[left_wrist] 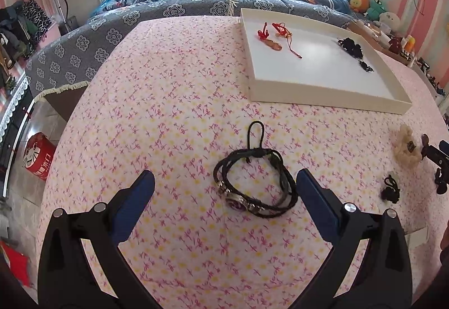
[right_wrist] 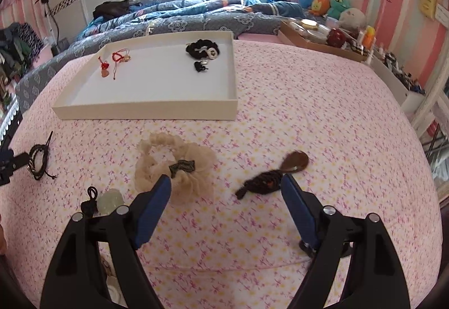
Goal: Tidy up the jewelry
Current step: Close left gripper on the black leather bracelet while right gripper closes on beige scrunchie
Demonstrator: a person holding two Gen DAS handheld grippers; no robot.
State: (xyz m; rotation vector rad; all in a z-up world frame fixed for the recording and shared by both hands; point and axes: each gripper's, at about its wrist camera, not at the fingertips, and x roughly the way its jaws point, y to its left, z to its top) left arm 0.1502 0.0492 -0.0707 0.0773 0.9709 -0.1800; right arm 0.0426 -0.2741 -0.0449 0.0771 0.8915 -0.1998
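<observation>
A black braided bracelet [left_wrist: 254, 182] with a metal charm lies on the pink cloth between the fingers of my open left gripper [left_wrist: 224, 182]; it also shows in the right wrist view [right_wrist: 39, 161]. A white tray [left_wrist: 390, 101] behind it holds red cord charms [left_wrist: 276, 35] and black hair ties [left_wrist: 350, 46]. My right gripper [right_wrist: 226, 185] is open and empty. Between and just beyond its fingers lie a beige scrunchie [right_wrist: 174, 165] and a black-and-brown braided pendant [right_wrist: 269, 177]. A pale green stone on a black cord [right_wrist: 106, 200] lies at its left.
The table has a pink flowered cloth [left_wrist: 168, 112]. A bed with blue quilts [left_wrist: 196, 0] is behind it. A cardboard tray of small items [right_wrist: 322, 36] and plush toys [right_wrist: 336, 7] stand at the far right. A red box [left_wrist: 38, 156] sits on the floor at left.
</observation>
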